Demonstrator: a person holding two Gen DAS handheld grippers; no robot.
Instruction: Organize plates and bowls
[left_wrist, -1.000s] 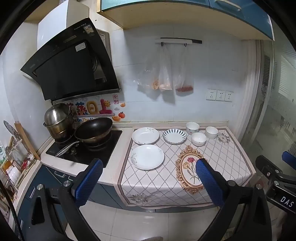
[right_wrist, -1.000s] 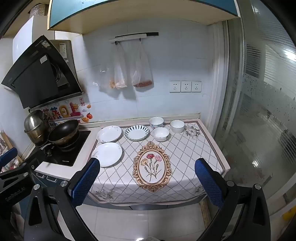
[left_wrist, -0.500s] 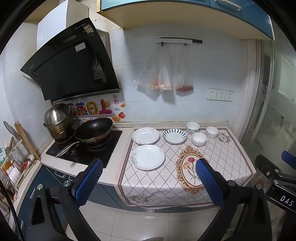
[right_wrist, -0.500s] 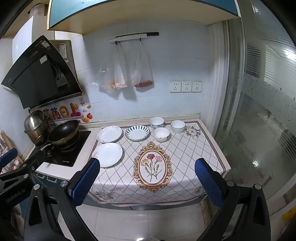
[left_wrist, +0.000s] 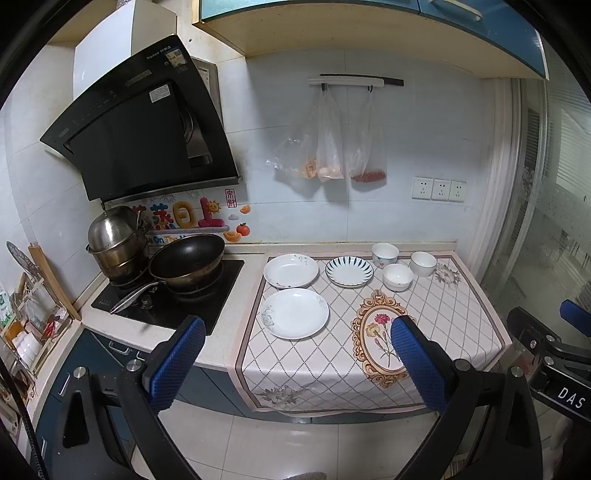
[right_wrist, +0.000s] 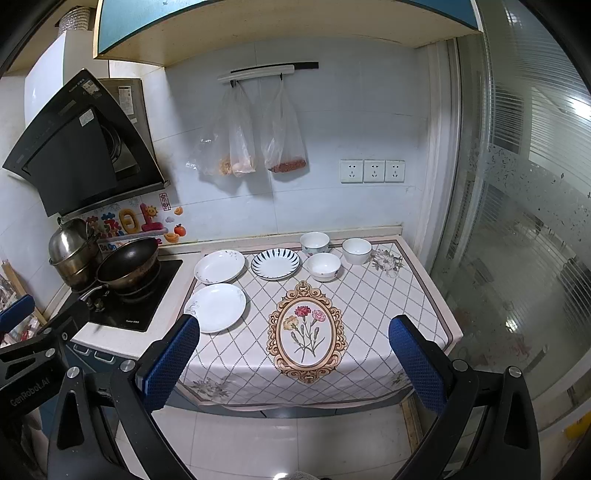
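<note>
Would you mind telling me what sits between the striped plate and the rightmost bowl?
Two white bowls sit between the striped plate and the rightmost bowl, clearest in the right wrist view.

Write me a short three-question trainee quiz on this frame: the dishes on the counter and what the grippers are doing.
1. How many plates and how many bowls sit on the patterned cloth?
2. True or false: the left gripper is shut on a plate.
3. Which plate has dark radial stripes: A, the near one; B, the far left one; C, the middle one in the back row?

Key: 1. Three plates, three bowls. 2. False; both it and the right gripper hang open, short of the counter. 3. C.
</note>
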